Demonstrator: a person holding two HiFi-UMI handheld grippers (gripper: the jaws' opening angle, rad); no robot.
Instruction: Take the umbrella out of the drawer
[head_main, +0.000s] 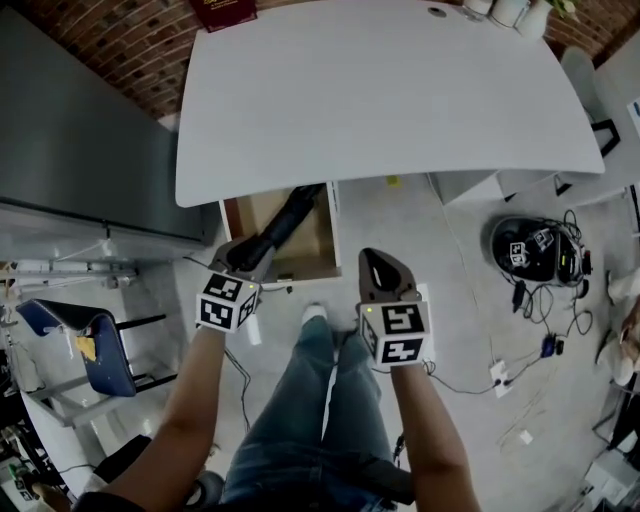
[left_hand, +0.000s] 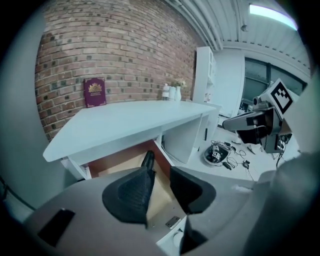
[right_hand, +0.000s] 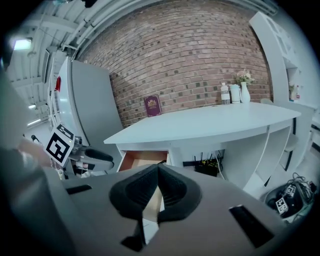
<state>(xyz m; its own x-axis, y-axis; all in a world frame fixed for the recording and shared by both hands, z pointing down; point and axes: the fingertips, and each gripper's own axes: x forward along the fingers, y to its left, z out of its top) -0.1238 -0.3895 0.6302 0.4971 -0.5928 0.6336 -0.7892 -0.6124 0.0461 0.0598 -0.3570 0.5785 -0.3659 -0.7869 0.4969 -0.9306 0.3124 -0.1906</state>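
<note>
A black folded umbrella (head_main: 290, 215) lies lengthwise in the open wooden drawer (head_main: 318, 262) under the white desk; its tip shows in the left gripper view (left_hand: 148, 160). My left gripper (head_main: 243, 258) hangs at the drawer's front left corner, close to the umbrella's near end. Its jaws stand open (left_hand: 161, 187), with only the drawer floor (left_hand: 120, 160) seen through the gap. My right gripper (head_main: 385, 272) is right of the drawer, over the floor, and shut (right_hand: 158, 172) with nothing held. The drawer (right_hand: 142, 159) shows beyond it.
The white desk (head_main: 380, 90) overhangs the drawer's back; a dark red book (head_main: 225, 12) leans on the brick wall. A grey cabinet (head_main: 80, 130) and blue chair (head_main: 100, 350) stand left. A black device with cables (head_main: 535, 250) lies right. My legs (head_main: 320, 400) are below.
</note>
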